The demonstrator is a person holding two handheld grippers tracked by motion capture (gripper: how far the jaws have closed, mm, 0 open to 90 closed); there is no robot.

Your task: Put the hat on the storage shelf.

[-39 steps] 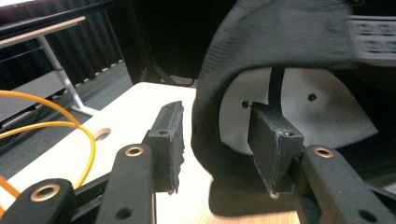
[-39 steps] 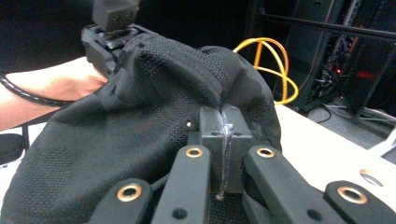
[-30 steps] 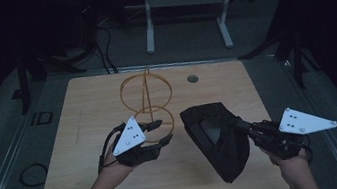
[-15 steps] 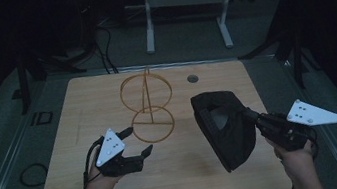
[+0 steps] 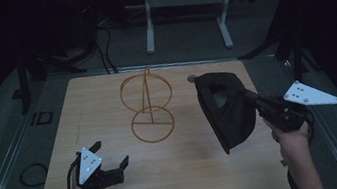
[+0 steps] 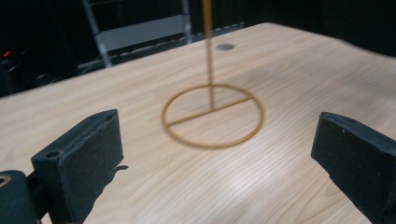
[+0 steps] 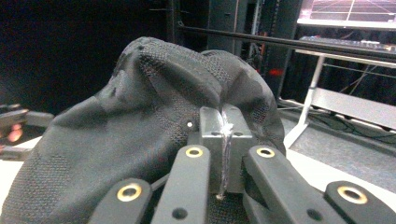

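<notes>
A thin wooden stand (image 5: 149, 108), a ring base with an upright rod and a ring on top, rises at the middle of the table (image 5: 198, 171); its base ring (image 6: 212, 116) lies ahead of my left jaws. My left gripper (image 5: 110, 156) sits low near the front left of the table, and its jaws have just been opening, with nothing between them. A black cap (image 5: 224, 109) hangs above the table's right side, my right gripper (image 5: 250, 98) shut on its edge. In the right gripper view the cap's mesh fabric (image 7: 140, 126) is pinched between the pads (image 7: 211, 126).
A small round grommet (image 5: 191, 78) sits in the table's far right part. A white metal frame (image 5: 183, 1) stands on the floor behind the table. Cables (image 5: 32, 174) lie on the grey floor to the left.
My left gripper has let go of the cap, moved down and toward the front left of the table, and opened. The right gripper has carried the cap right and slightly up.
</notes>
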